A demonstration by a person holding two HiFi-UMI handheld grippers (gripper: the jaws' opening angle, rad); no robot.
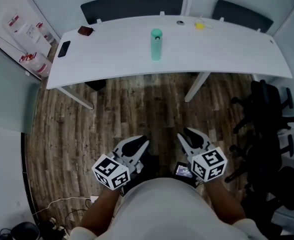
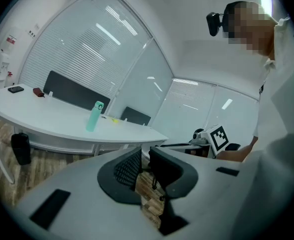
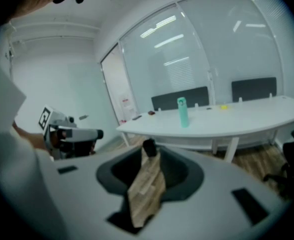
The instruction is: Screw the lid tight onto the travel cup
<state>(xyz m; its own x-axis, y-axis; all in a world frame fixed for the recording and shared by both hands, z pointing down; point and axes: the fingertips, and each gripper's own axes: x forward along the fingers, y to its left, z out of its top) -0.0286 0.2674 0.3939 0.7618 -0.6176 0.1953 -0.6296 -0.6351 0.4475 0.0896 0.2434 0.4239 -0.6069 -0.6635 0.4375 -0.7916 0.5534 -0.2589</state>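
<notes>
The mint-green travel cup [image 1: 156,45] stands upright near the middle of the white table [image 1: 117,54], with its lid on top. It also shows far off as the cup [image 2: 93,116] in the left gripper view and the cup [image 3: 182,112] in the right gripper view. Both grippers hang close to my body over the wood floor, well away from the table. My left gripper [image 1: 143,143] [image 2: 144,156] keeps only a narrow gap, with nothing in it. My right gripper [image 1: 184,134] [image 3: 148,156] stands wider apart, also with nothing in it.
On the table lie a black phone [image 1: 64,48], a dark red object [image 1: 85,31], a small round item [image 1: 180,22] and a yellow item [image 1: 200,26]. Black office chairs [image 1: 267,114] stand at the right. A dark bin [image 2: 20,148] sits under the table. Cables [image 1: 62,204] trail on the floor.
</notes>
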